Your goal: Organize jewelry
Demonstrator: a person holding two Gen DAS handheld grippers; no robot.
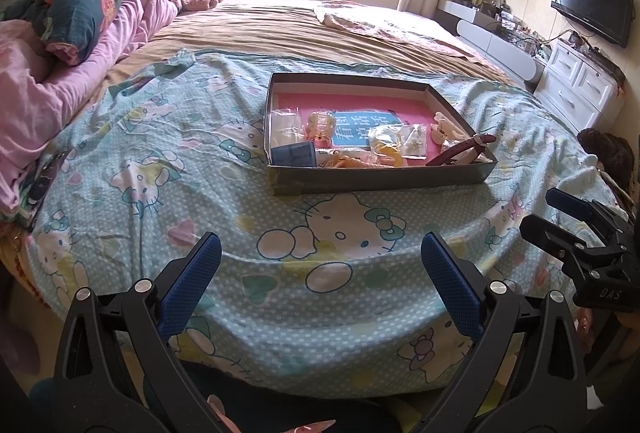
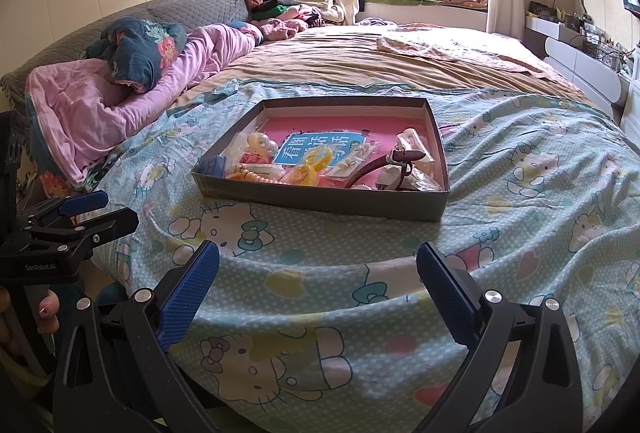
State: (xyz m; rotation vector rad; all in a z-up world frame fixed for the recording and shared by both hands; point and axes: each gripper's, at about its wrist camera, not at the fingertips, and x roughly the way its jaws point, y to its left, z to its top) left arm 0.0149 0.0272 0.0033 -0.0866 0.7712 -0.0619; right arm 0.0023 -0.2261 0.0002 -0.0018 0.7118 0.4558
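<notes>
The left gripper (image 1: 321, 257) and the right gripper (image 2: 318, 265) both hover with jaws spread wide and nothing between them, above the near edge of the bed (image 1: 224, 201). Ahead of both, well apart, a shallow grey box (image 2: 320, 200) rests on the cartoon-cat sheet (image 2: 520, 193). It holds the jewelry (some pieces in clear packets): a maroon watch strap (image 2: 374, 164), an orange bead string (image 2: 256, 177) and a cream hair claw (image 1: 448, 127).
</notes>
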